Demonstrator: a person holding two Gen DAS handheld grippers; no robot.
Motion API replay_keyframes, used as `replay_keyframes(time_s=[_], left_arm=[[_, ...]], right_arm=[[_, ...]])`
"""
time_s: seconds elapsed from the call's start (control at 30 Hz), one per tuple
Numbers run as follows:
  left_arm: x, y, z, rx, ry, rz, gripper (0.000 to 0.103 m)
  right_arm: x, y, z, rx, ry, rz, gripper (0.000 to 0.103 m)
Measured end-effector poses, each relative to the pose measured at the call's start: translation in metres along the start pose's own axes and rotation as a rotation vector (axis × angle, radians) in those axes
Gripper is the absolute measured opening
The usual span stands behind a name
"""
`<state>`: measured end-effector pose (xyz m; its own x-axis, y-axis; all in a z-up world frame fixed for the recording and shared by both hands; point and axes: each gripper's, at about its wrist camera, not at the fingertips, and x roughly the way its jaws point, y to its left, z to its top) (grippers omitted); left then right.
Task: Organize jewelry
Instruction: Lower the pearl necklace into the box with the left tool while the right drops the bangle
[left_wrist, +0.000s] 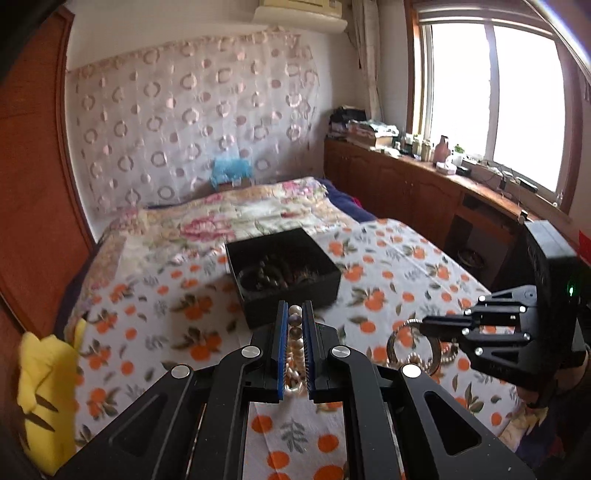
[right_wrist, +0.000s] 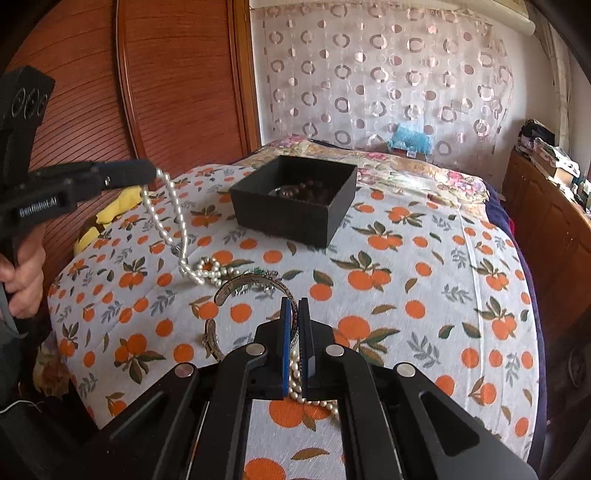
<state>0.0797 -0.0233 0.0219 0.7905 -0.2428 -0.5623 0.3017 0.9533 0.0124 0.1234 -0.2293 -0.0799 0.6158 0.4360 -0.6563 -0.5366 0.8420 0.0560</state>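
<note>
Gripping a silver bangle (right_wrist: 255, 284), the right gripper (right_wrist: 294, 314) had its fingers closed on the band just above the orange-print bedspread (right_wrist: 424, 295). Left gripper (left_wrist: 294, 321) was clamped on a pearl necklace (right_wrist: 173, 221), which hung from it with its tail on the spread. Farther back sat an open black box (right_wrist: 295, 218) holding dark beads (right_wrist: 314, 190).

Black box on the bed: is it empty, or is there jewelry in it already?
Not empty. The open black box holds dark beads piled on its floor; no lid is visible.
</note>
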Motion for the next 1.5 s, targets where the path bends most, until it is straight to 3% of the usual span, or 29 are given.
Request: replay_keyframes(time_s=[0.67,1.07,1.27,1.5], left_arm=[[-0.014,0.005,0.088,0.040,-0.144,0.009,0.007],[0.003,0.013,0.142,0.063,-0.201,0.036,0.007],[0.039,0.020,0.135,0.056,-0.145,0.033,0.007],[0.101,0.036,0.092,0.024,0.010,0.008,0.007]], right_arm=[[0.004,-0.014,0.060,-0.021,-0.060,-0.003,0.005],[0.032,-0.037,0.101,-0.018,-0.075,0.008,0.005],[0.050,-0.047,0.112,-0.015,-0.065,0.012,0.005],[0.070,-0.059,0.118,-0.004,-0.048,0.001,0.005]])
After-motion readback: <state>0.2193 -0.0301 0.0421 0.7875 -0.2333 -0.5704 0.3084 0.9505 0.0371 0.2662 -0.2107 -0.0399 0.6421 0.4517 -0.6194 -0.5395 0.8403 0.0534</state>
